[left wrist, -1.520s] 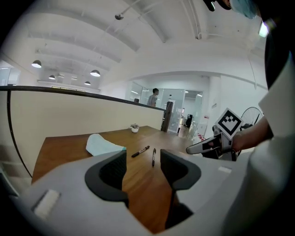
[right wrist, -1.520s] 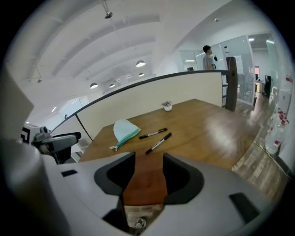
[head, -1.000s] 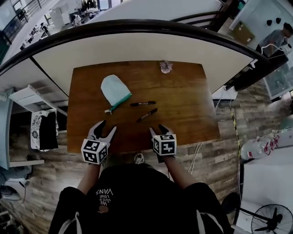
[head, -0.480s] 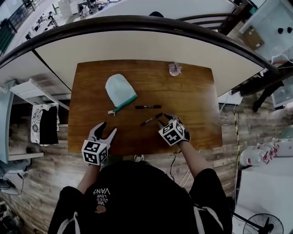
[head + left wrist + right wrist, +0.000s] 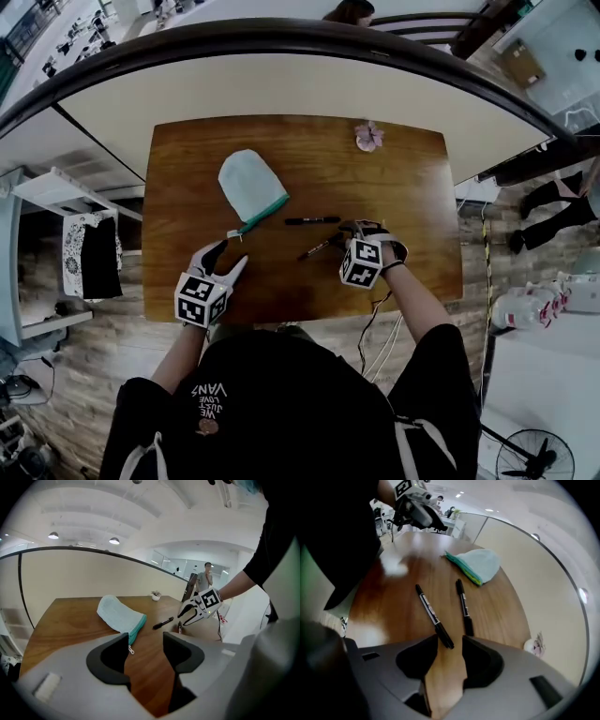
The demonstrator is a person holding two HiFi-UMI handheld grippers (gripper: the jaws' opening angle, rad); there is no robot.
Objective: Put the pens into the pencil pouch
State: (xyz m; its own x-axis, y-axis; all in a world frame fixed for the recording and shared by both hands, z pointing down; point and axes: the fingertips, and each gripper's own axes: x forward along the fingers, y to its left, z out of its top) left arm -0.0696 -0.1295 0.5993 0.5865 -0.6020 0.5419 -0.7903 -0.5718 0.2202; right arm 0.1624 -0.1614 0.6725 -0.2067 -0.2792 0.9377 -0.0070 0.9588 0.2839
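Head view: brown wooden table [image 5: 412,206] fills the middle of the frame. The light teal fabric pencil pouch [image 5: 248,183] lies flat on it, left of centre, with its darker teal zipper edge at its lower right end. It's not clear whether the zip is open.

Two black pens sit just right of the pouch, both on the bare wood and not touching it. The far black pen [image 5: 312,221] lies roughly horizontal. The near black pen [image 5: 316,249] lies on a diagonal just below it, close by but apart.

The right gripper [image 5: 349,232] is down at the right end of that near pen. In the right gripper view its jaws are spread, and the tip of the near pen [image 5: 432,615] pokes into the gap between them. There's wood showing on either side, so it isn't pinched. The far pen [image 5: 463,604] runs alongside, just outside the right-hand jaw.

The left gripper [image 5: 228,258] sits at lower left, near the table's front edge and just below the pouch's zipper end. Its own view shows the jaws wide apart with only tabletop between them, and the pouch [image 5: 118,614] a bit beyond.

There's also a small pink flower ornament [image 5: 368,136] near the table's far edge, upper right, well away from everything else.
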